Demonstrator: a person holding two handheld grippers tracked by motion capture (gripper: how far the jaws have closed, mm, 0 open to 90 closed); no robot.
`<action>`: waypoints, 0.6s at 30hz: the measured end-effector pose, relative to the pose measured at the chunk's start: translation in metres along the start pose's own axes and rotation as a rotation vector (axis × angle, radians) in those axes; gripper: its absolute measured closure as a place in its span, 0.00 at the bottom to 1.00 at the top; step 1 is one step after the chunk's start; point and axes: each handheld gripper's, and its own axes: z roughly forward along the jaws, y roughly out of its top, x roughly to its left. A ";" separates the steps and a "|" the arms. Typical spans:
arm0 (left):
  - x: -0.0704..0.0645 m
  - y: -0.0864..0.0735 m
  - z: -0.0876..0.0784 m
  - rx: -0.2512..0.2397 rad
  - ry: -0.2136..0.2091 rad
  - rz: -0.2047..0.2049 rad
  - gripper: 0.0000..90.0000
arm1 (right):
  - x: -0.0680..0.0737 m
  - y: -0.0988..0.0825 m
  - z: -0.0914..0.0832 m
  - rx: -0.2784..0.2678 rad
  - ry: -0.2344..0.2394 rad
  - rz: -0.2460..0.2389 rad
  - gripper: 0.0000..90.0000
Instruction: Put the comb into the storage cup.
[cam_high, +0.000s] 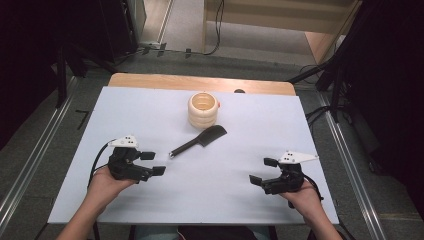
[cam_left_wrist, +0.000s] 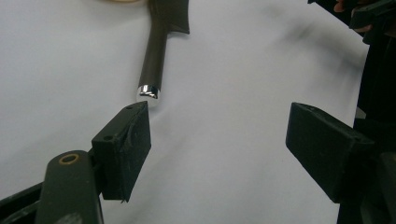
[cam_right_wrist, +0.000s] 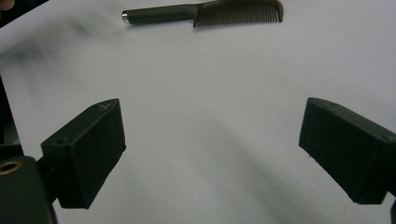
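A black comb (cam_high: 199, 141) with a chrome-tipped handle lies flat on the white table sheet (cam_high: 150, 107), its teeth end toward a cream ringed cup (cam_high: 203, 110). My left gripper (cam_high: 153, 163) is open, just left of the handle's tip; the chrome tip (cam_left_wrist: 148, 91) sits right ahead of one jaw, outside the gap. My right gripper (cam_high: 263, 171) is open at the right front with bare sheet between its jaws. In the right gripper view the comb (cam_right_wrist: 205, 13) lies farther off. Nothing is held by either gripper (cam_left_wrist: 218, 140) (cam_right_wrist: 212, 151).
The cream cup stands upright behind the comb, near the table's far edge. A wooden strip (cam_high: 200, 82) borders the back of the sheet. Dark stands and cables (cam_high: 330, 75) surround the table on the floor.
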 end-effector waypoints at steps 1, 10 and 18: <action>0.000 0.002 0.002 0.003 0.005 0.005 0.25 | 0.000 0.000 0.000 -0.001 0.000 0.001 0.06; 0.006 0.017 0.010 -0.009 0.017 0.000 0.25 | 0.000 0.000 0.000 -0.002 -0.003 0.006 0.06; 0.014 0.038 0.018 0.007 0.036 0.011 0.26 | 0.000 0.000 -0.001 -0.003 -0.003 0.006 0.06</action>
